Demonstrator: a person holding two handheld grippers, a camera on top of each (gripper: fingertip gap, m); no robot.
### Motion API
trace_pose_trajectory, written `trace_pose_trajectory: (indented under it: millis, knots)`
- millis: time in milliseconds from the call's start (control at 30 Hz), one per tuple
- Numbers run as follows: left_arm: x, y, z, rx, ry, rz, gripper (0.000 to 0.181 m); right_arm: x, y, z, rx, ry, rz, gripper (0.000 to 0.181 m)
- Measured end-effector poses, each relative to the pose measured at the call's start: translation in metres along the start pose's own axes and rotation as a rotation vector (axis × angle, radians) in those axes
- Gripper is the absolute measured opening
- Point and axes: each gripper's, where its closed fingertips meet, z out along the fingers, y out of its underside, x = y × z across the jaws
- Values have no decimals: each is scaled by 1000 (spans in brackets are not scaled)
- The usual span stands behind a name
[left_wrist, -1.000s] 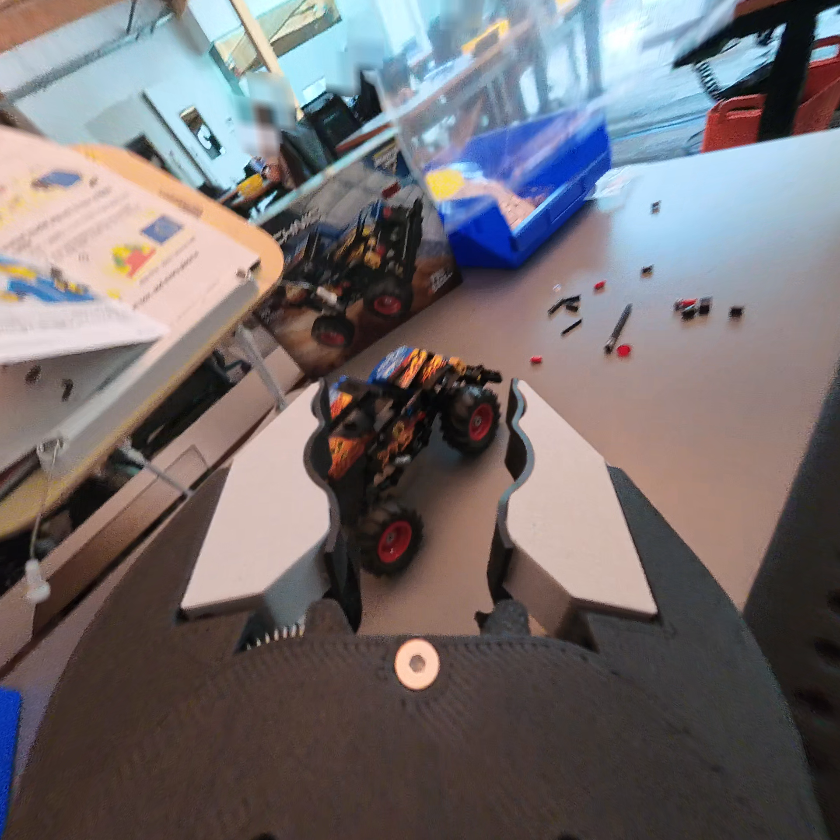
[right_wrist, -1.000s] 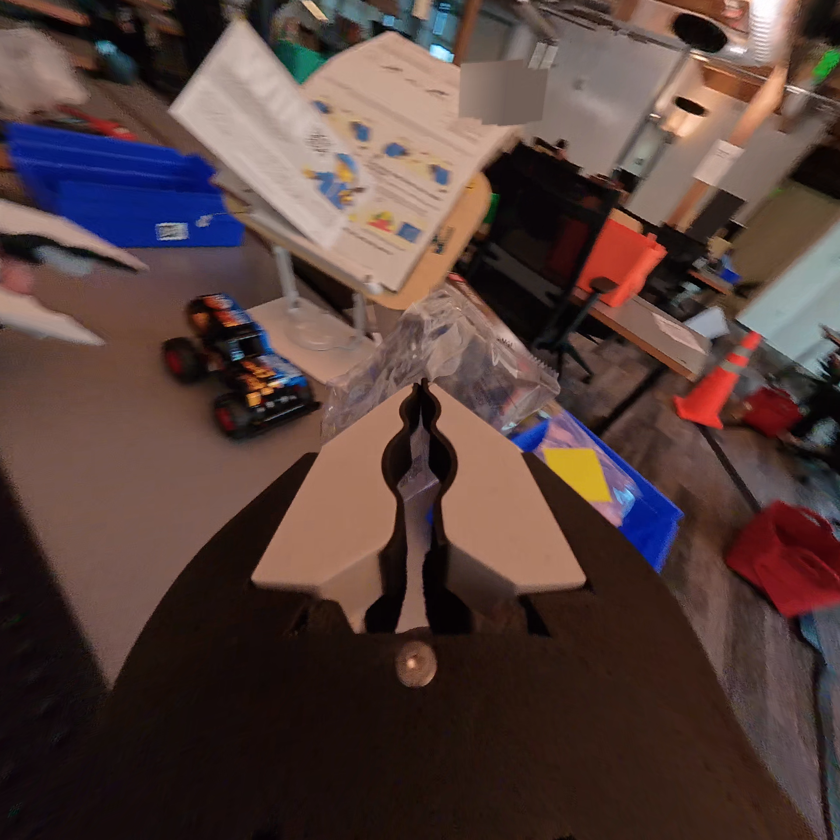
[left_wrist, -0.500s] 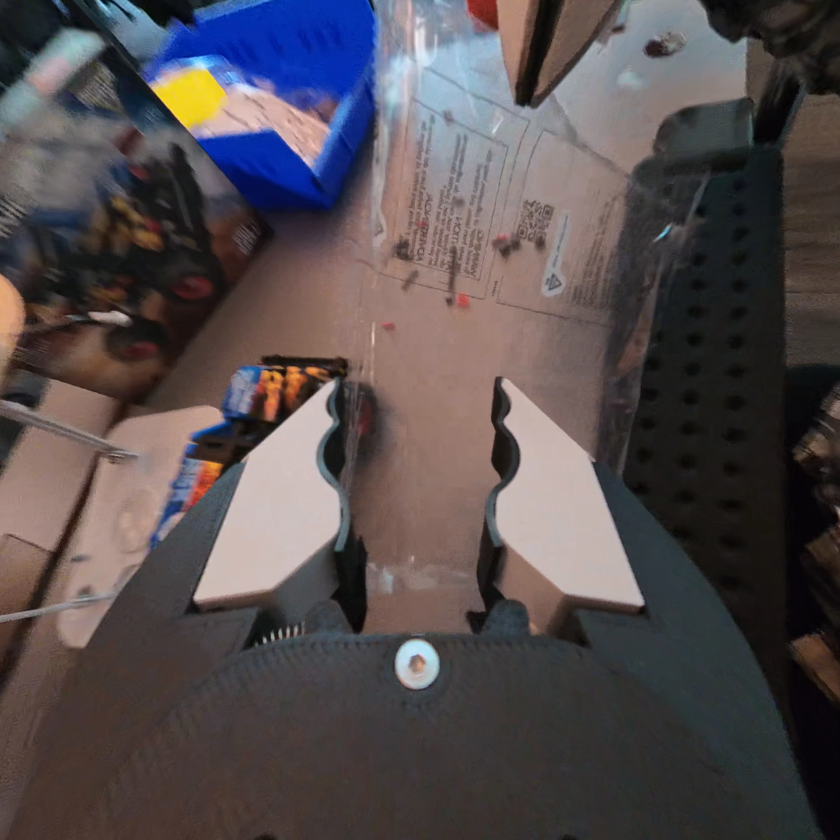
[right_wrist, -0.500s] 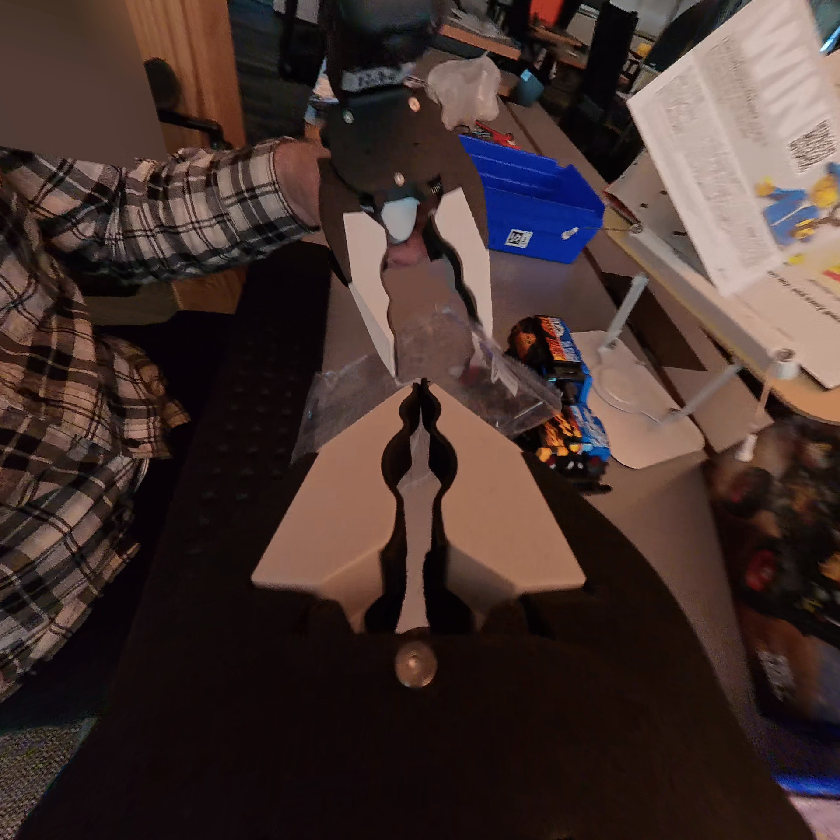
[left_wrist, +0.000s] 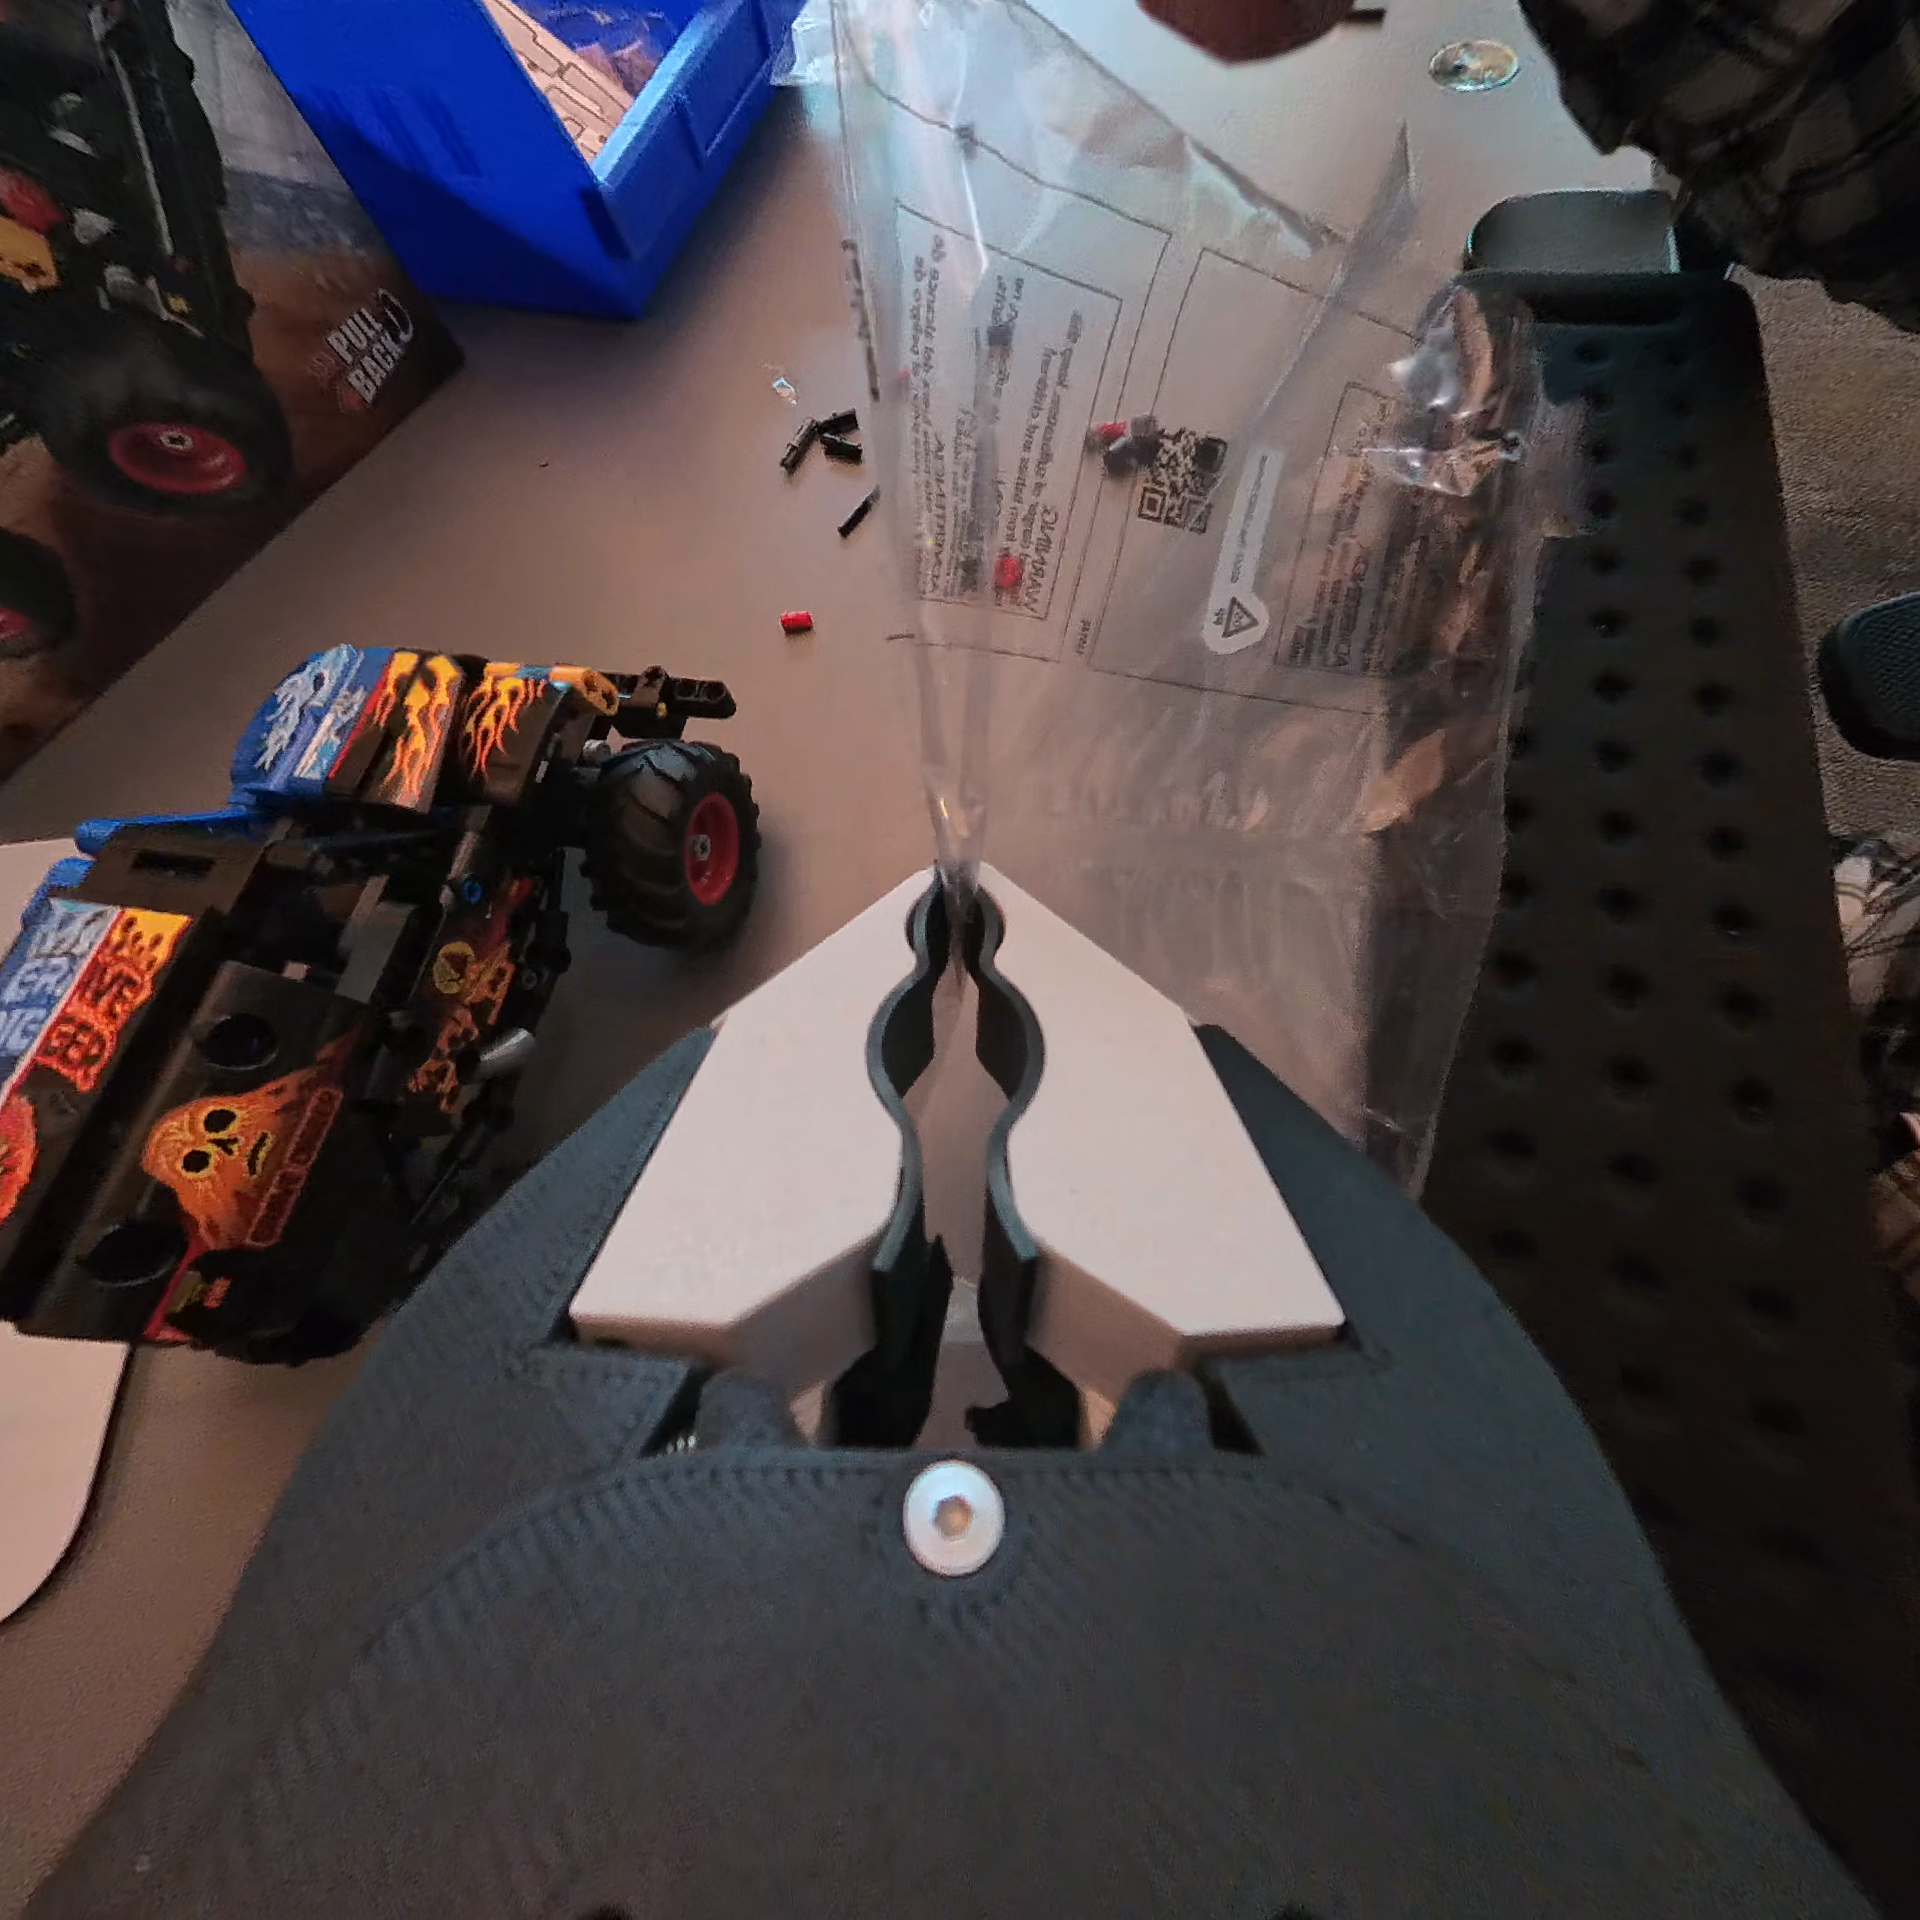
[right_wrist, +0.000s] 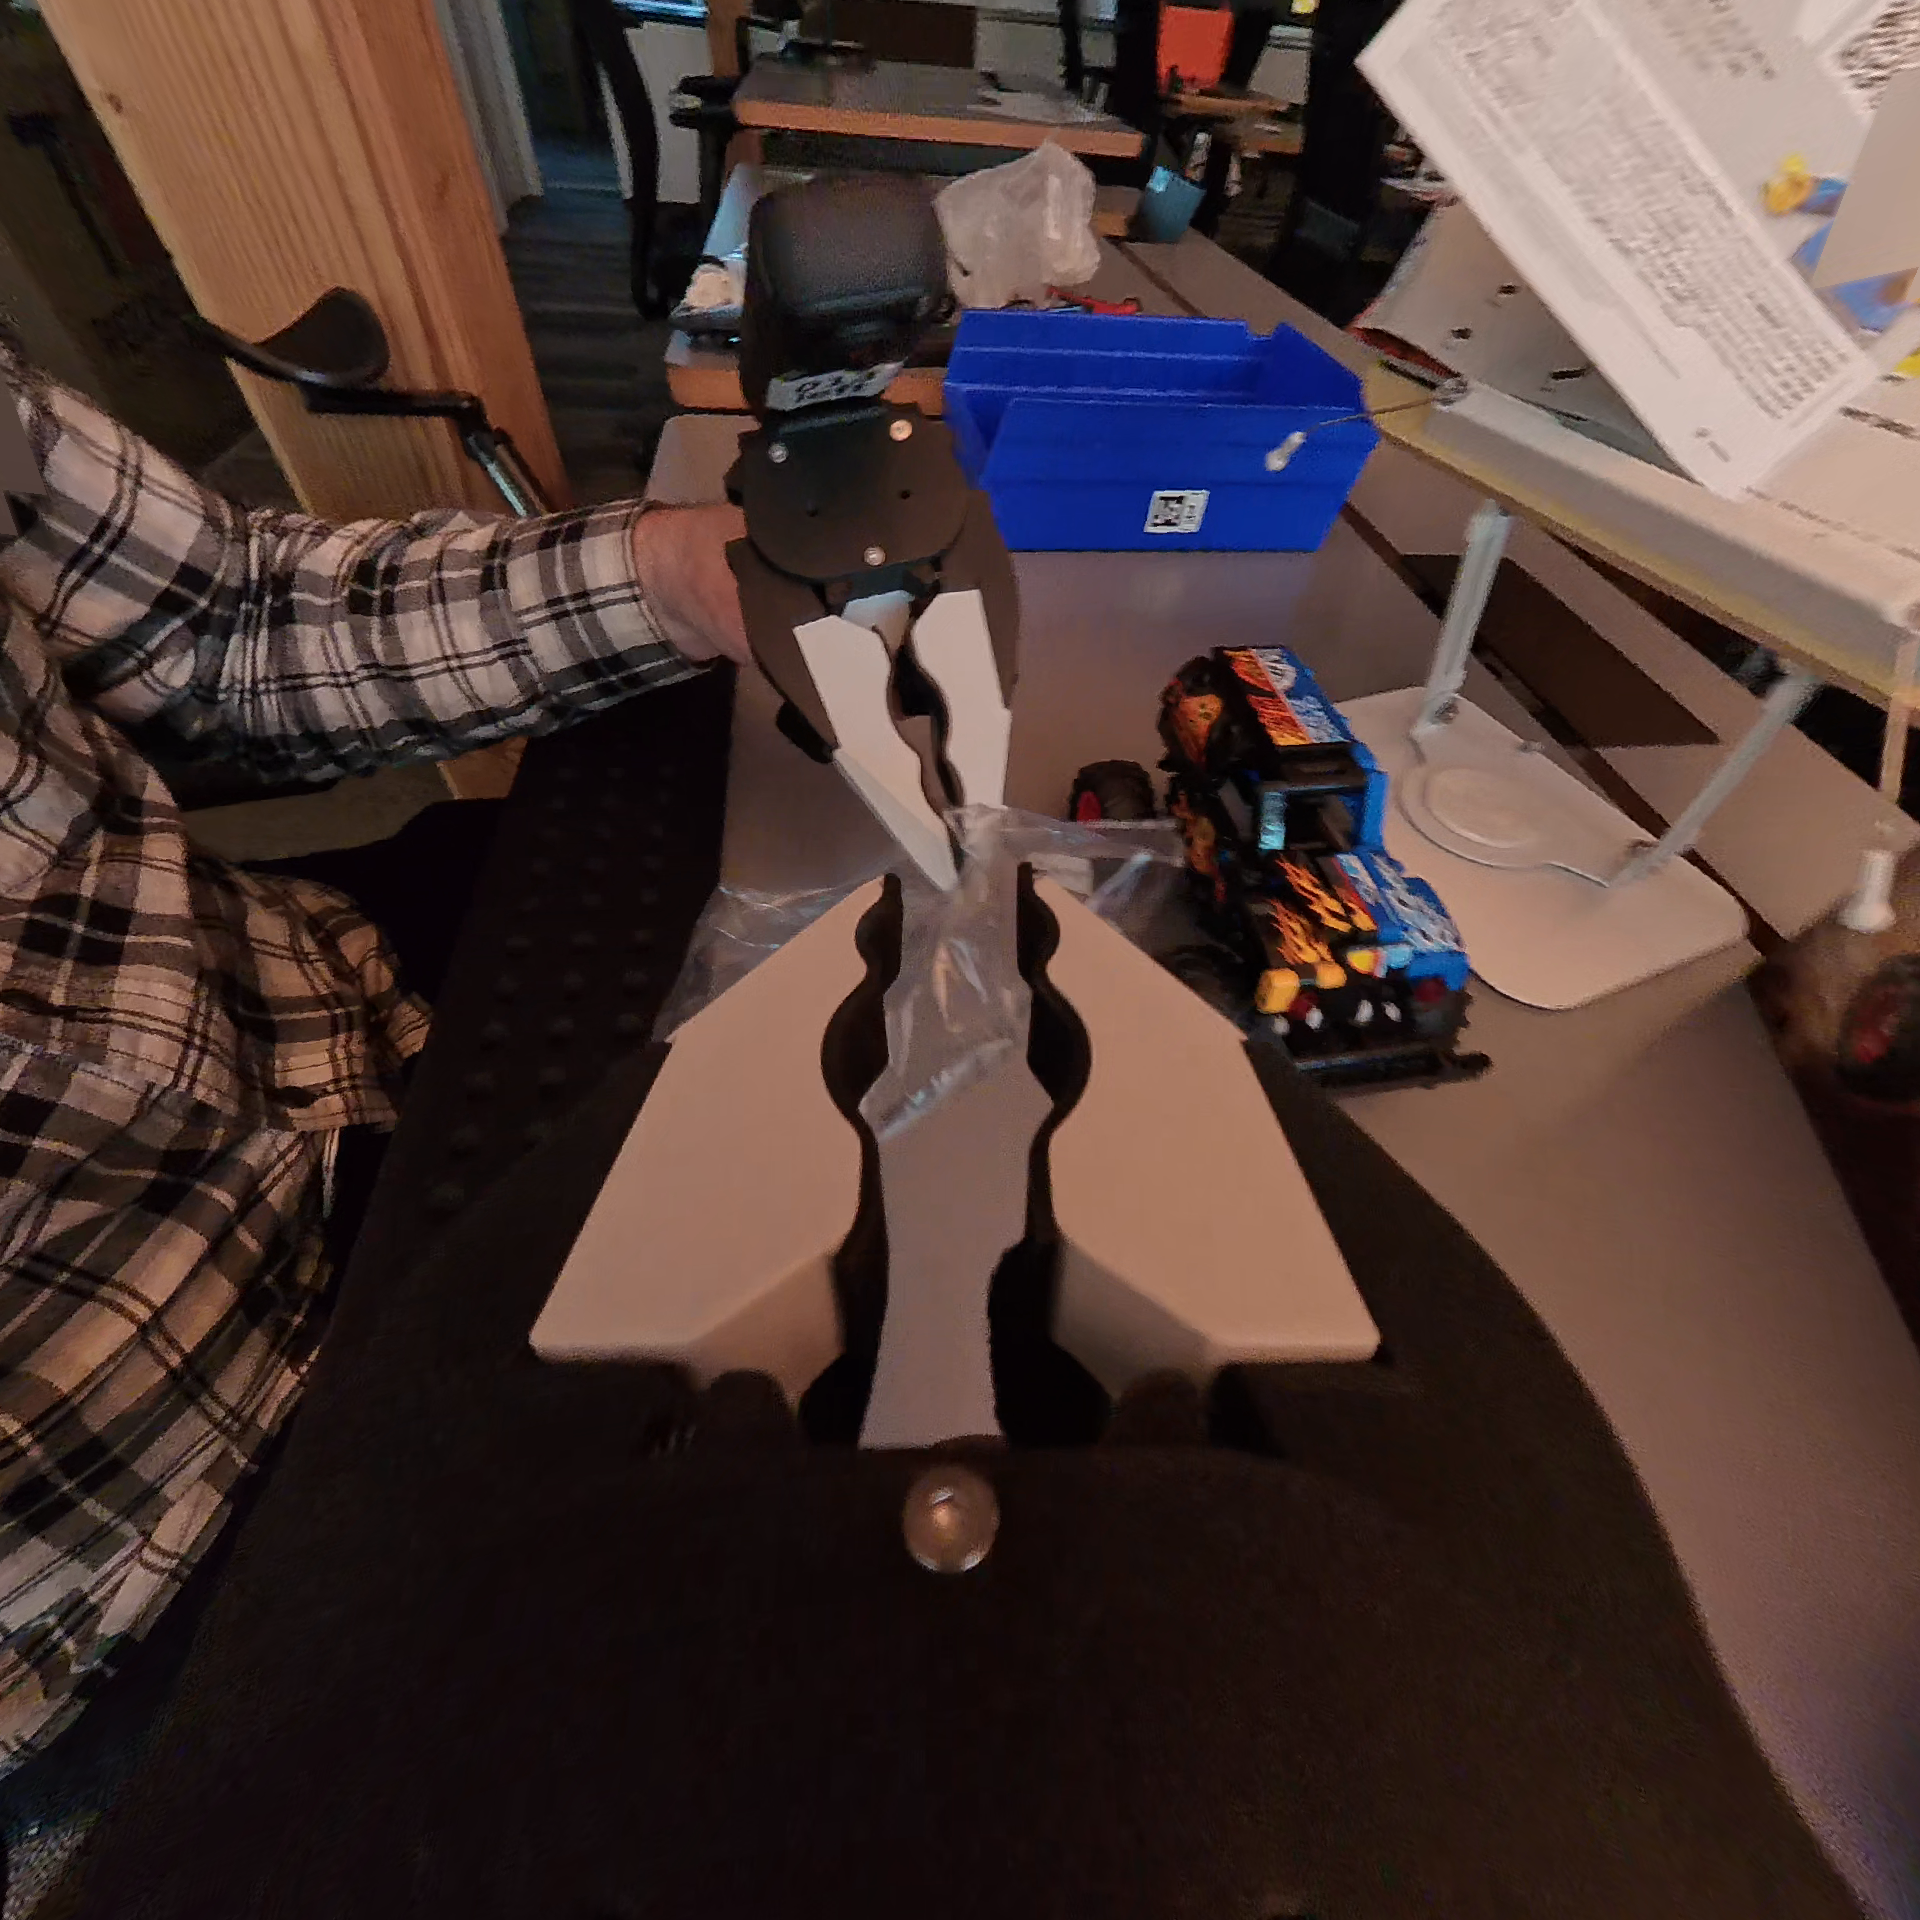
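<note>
A clear plastic bag (left_wrist: 1195, 468) with printed panels hangs over the grey table (left_wrist: 582, 520). My left gripper (left_wrist: 954, 894) is shut on one corner of it. In the right wrist view the left gripper (right_wrist: 961, 842) points toward me, pinching the bag (right_wrist: 935, 997). My right gripper (right_wrist: 958, 881) has its jaws a little apart, and the bag lies loose in the gap between them. A black, blue and orange toy monster truck (left_wrist: 364, 935) stands on the table left of the left gripper; it also shows in the right wrist view (right_wrist: 1309, 862).
A blue bin (left_wrist: 499, 135) and the truck's picture box (left_wrist: 156, 343) lie at the far left. Small loose pieces (left_wrist: 826, 436) dot the table. A booklet on a stand (right_wrist: 1662, 208) rises at the right. A black perforated surface (left_wrist: 1662, 935) borders the table. A plaid sleeve (right_wrist: 364, 603) holds the left gripper.
My left gripper has swung from over the truck to the bag and shut on its corner. My right gripper, shut on the bag before, has opened its jaws.
</note>
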Motion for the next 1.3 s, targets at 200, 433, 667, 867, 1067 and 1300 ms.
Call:
trace_pose_trajectory:
  millis: [200, 433, 667, 867, 1067, 1300]
  knots:
    - [-6, 18, 2, -4, 17, -48, 0, 55, 38, -39, -127, 203, 73, 20]
    - [-9, 27, 5, -23, 30, -91, 0, 96, 107, -48, -362, 313, 159, 23]
    - [-12, 31, 7, -37, 27, -143, 0, 71, 108, -31, -337, 203, 214, 28]
    - [-18, 18, 1, -12, -24, -164, 0, 8, 53, -9, -142, 40, 289, 54]
    - [-15, 6, -5, -5, -34, -176, 0, 7, 71, 17, -206, 74, 321, 0]
    - [-4, -2, -24, 53, 53, -207, 7, 6, 56, 14, -223, 130, 216, 0]
